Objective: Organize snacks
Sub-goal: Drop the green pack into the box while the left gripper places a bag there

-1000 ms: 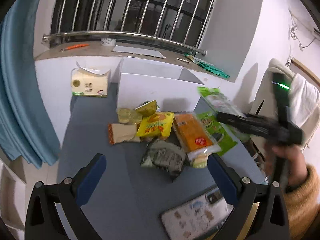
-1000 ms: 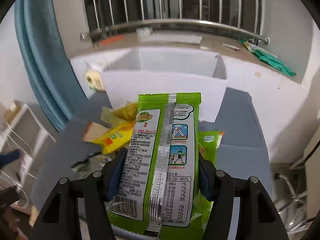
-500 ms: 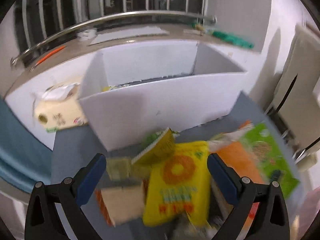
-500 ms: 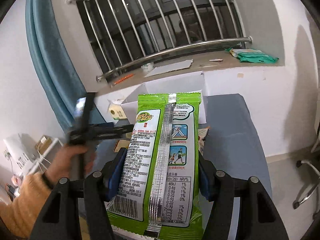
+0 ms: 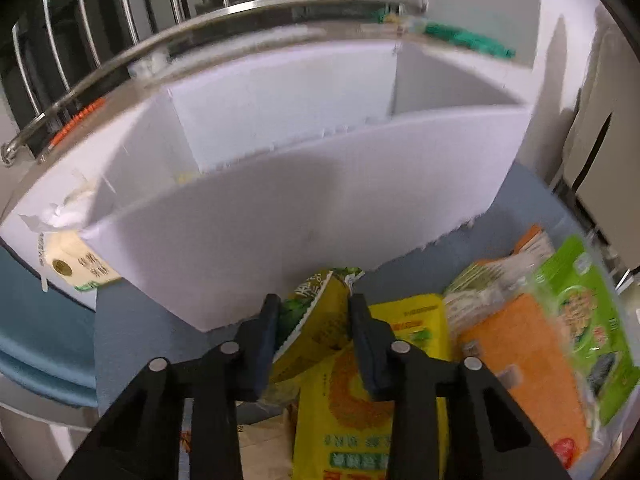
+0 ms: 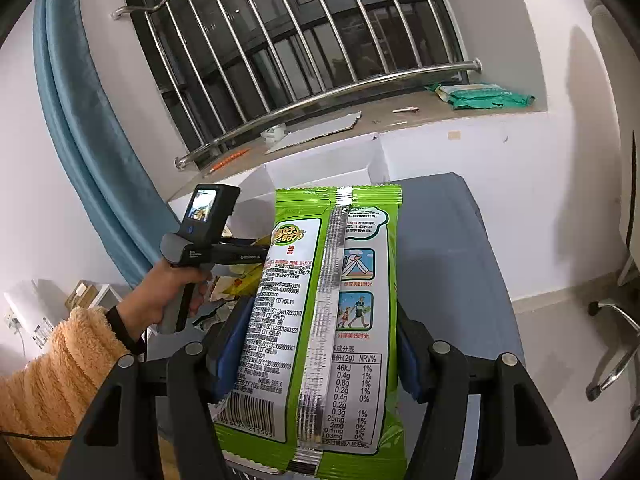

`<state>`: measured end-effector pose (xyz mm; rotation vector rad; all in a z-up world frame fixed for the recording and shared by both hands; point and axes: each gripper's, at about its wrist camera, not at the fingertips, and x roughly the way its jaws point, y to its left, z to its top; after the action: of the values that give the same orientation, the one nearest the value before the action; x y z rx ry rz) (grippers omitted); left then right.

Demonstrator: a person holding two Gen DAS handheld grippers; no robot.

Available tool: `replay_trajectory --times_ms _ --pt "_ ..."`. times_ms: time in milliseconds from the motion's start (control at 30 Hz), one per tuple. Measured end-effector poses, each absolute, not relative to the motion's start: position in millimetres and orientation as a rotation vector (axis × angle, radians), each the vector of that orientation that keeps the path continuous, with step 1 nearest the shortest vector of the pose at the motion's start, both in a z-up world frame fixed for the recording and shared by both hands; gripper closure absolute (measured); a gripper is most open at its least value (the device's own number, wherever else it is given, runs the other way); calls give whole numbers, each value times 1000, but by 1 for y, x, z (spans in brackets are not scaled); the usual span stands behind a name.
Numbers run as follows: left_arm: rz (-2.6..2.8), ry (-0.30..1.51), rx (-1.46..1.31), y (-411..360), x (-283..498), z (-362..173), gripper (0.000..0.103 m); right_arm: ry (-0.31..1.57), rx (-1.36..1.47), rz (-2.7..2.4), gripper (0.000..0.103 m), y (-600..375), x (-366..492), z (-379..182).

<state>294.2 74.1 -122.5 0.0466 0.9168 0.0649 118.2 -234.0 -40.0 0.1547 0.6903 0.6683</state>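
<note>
My left gripper points down at the snack pile, and its jaws are closing with both pads pressed on a small yellow-green snack packet. That packet lies just in front of the white box. Under it is a yellow bag, with an orange packet and a green packet to the right. My right gripper is shut on a tall green snack packet, held upright with its back label facing the camera. It hides most of the pile in the right wrist view.
A tissue pack stands left of the box. The blue-grey table runs to the window sill. A hand in an orange fleece sleeve holds the left gripper's handle. A chair base stands on the floor at right.
My left gripper swept in and down over the pile, and its wide-open jaws closed on the yellow-green packet. The right gripper swung with its green packet still held.
</note>
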Motion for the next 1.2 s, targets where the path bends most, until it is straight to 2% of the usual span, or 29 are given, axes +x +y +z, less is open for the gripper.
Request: replay_trajectory --times_ms 400,600,733,933,1033,1067,1100,1133,1200 --pt "-95 607 -129 71 221 -12 65 679 126 700 35 -209 140 -37" --pt "-88 510 -168 91 223 41 65 638 92 711 35 -165 206 -4" --pt "-61 523 -175 107 254 47 65 679 102 683 35 -131 278 8" --pt "-22 601 -218 139 317 22 65 751 75 622 35 -89 365 4" --pt "-7 651 -185 143 341 10 62 779 80 610 30 -77 392 -4" --pt "-11 695 -177 145 350 5 50 782 72 622 19 -74 397 -4" --pt "-10 719 -180 146 354 2 19 794 47 619 9 -70 403 -6" --pt "-1 730 -189 148 356 -1 2 804 25 595 0 -67 406 -8" --pt "6 701 -197 150 352 -5 0 790 -17 556 0 -69 403 -10"
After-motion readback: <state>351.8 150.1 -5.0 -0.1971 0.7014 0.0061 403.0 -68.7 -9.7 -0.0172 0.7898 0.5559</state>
